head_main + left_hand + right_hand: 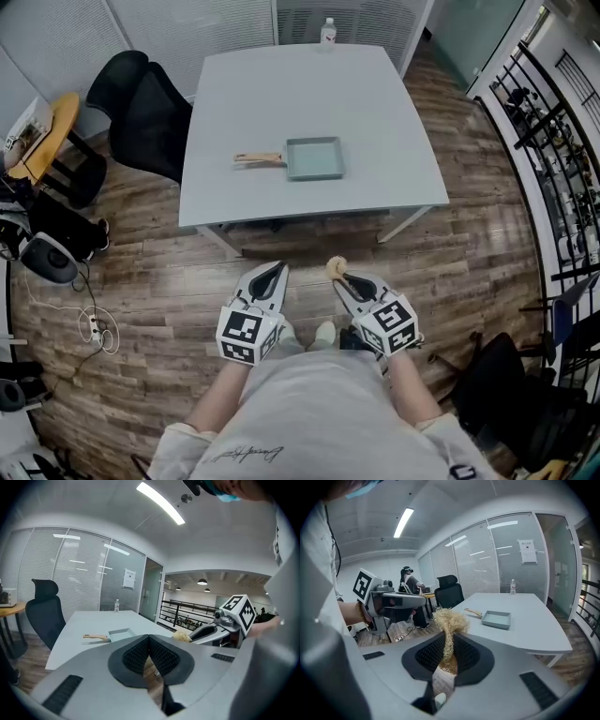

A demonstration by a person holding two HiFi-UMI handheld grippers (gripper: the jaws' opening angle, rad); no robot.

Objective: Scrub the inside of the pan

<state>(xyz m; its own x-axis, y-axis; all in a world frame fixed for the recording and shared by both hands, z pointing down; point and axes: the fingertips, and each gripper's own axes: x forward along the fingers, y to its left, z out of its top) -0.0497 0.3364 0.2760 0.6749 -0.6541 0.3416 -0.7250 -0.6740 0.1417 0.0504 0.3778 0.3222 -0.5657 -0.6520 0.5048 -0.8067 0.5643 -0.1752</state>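
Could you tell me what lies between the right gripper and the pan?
Head view: only wooden floor and bare grey tabletop separate the right gripper, holding a straw-coloured scrubber, from the square grey-green pan.

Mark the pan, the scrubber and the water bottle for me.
pan [315, 157], head view, bare inside floor.
scrubber [450, 619], right gripper view, frayed top tuft.
water bottle [328, 33], head view, bottle body.

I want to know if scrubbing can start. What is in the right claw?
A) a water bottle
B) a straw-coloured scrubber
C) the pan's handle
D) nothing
B: the right claw is shut on a tuft of straw-coloured scrubber, while the pan lies apart on the table.
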